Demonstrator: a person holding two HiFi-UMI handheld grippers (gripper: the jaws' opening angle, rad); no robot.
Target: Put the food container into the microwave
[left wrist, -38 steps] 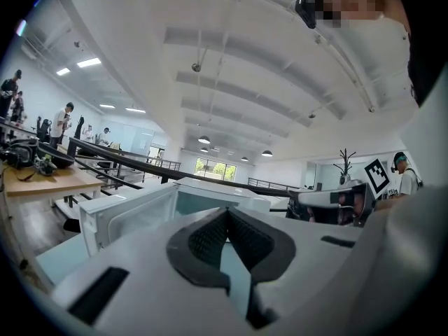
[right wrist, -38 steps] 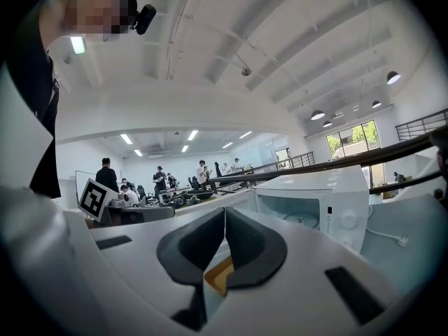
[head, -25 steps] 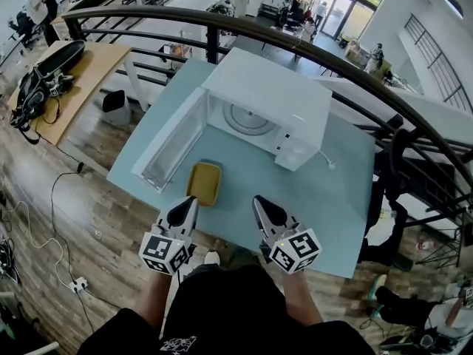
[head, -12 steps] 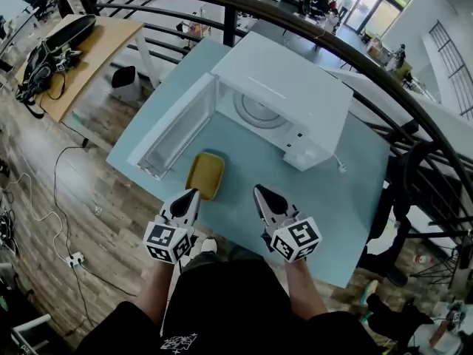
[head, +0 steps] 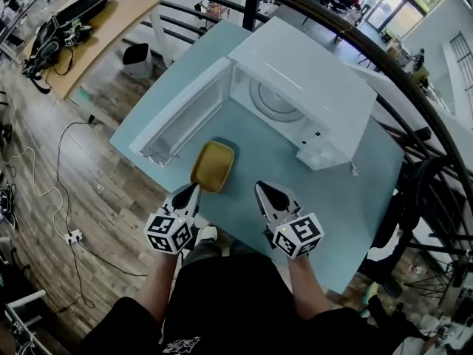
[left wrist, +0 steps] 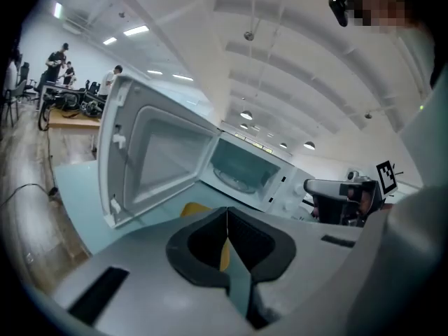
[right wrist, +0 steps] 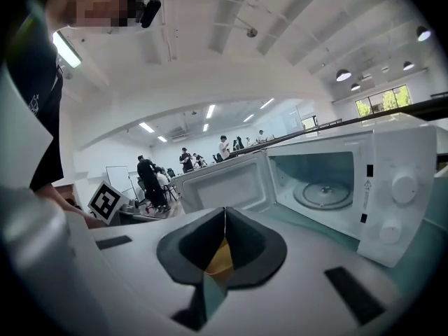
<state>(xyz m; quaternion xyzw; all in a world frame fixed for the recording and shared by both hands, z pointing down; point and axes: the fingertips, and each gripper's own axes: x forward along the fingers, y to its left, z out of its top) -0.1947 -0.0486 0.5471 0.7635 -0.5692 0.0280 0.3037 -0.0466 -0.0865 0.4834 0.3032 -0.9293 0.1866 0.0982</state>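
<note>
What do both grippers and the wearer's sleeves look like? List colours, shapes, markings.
The left gripper and right gripper match: pale grey bodies tapering to dark, pointed claws, each carrying a white cube printed with black square markers. No cables show. The person wears a black short-sleeved top with a small white print.

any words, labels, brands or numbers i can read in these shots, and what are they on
No word, brand or number can be read in any view.
On the microwave front panel: a small warning label, too small to read.
On the person's black shirt: a white print, too blurred to read.
On the cubes of the left gripper and right gripper: black-and-white square markers, patterns only, no letters.
</note>
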